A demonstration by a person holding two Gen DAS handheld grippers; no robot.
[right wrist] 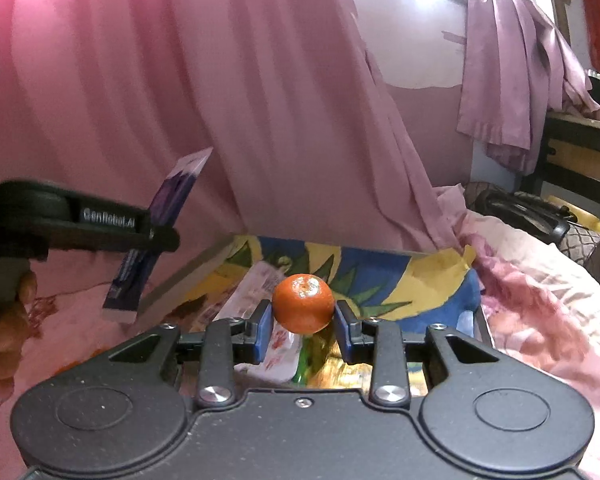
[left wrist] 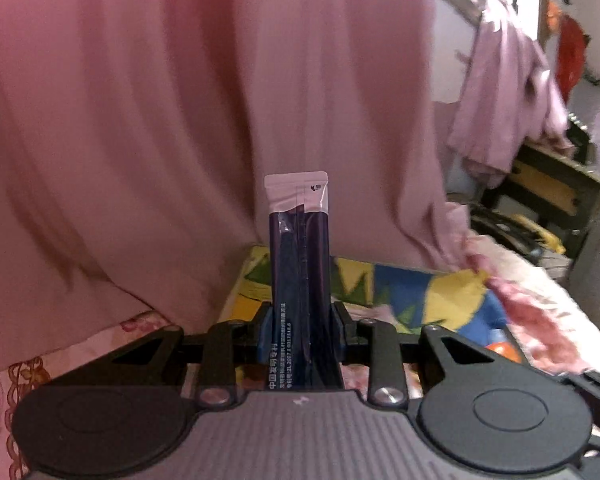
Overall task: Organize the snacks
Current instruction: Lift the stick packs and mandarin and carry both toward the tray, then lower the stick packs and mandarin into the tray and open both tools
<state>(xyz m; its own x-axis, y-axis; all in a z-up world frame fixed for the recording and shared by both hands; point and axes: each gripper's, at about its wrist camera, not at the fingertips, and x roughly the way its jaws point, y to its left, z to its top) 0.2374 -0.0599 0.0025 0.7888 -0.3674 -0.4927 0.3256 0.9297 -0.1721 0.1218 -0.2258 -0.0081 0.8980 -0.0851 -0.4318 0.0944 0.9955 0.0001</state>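
Note:
My left gripper [left wrist: 302, 316] is shut on a dark purple stick sachet [left wrist: 300, 256] with a white top, held upright above the edge of a colourful box [left wrist: 420, 292]. The sachet [right wrist: 160, 216] and left gripper [right wrist: 156, 236] also show at the left of the right wrist view. My right gripper [right wrist: 303, 320] is shut on a small orange mandarin [right wrist: 303, 302], held above the colourful box [right wrist: 384, 276]. The box holds a white snack packet [right wrist: 256, 288] and a green item [right wrist: 308, 360] under the mandarin.
Pink curtains [right wrist: 220, 100] hang right behind the box. The box rests on a pink floral bedcover [right wrist: 540, 300]. A lilac cloth [right wrist: 512, 80] hangs at the right over a dark table [right wrist: 580, 148]. A dark bag [right wrist: 520, 204] lies at the right.

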